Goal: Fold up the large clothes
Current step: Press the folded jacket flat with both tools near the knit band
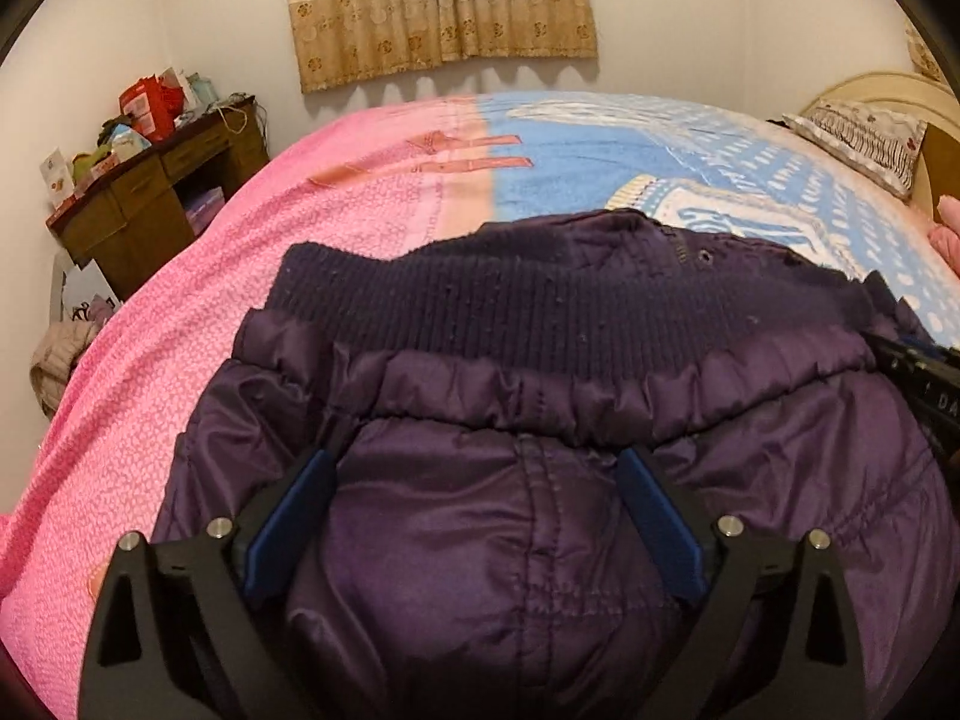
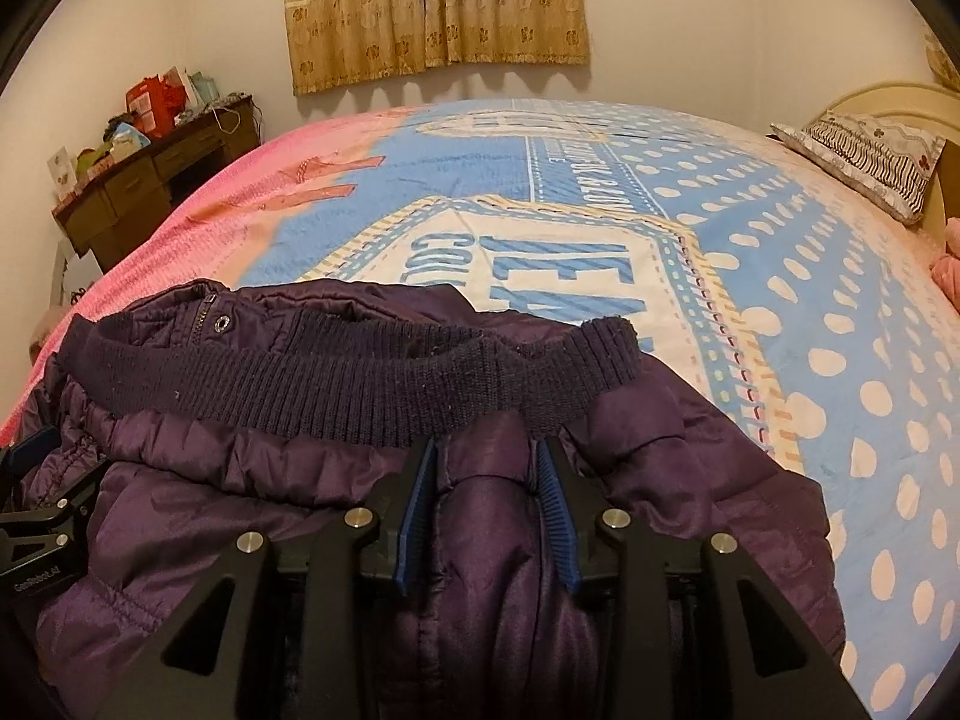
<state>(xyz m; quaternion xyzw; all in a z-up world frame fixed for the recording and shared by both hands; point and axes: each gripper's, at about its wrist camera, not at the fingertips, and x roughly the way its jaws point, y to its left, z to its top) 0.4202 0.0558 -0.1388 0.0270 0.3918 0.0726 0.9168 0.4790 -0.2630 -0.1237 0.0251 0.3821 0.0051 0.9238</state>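
A dark purple padded jacket (image 1: 480, 516) with a ribbed knit hem (image 1: 540, 318) lies on the bed, folded over on itself. My left gripper (image 1: 477, 462) is open, its blue pads wide apart over the jacket's shiny fabric. In the right wrist view the jacket (image 2: 240, 504) fills the lower left, its knit band (image 2: 420, 384) across the middle. My right gripper (image 2: 485, 450) is narrowed on a ridge of the jacket's fabric between its blue pads. The right gripper's body shows at the left view's right edge (image 1: 924, 384), and the left gripper at the right view's left edge (image 2: 36, 516).
The bed cover (image 2: 780, 276) is pink on the left and blue with white dots on the right. A cluttered brown desk (image 1: 144, 192) stands at the far left wall. A pillow (image 2: 864, 156) and headboard lie far right. Curtains (image 1: 438, 6) hang behind.
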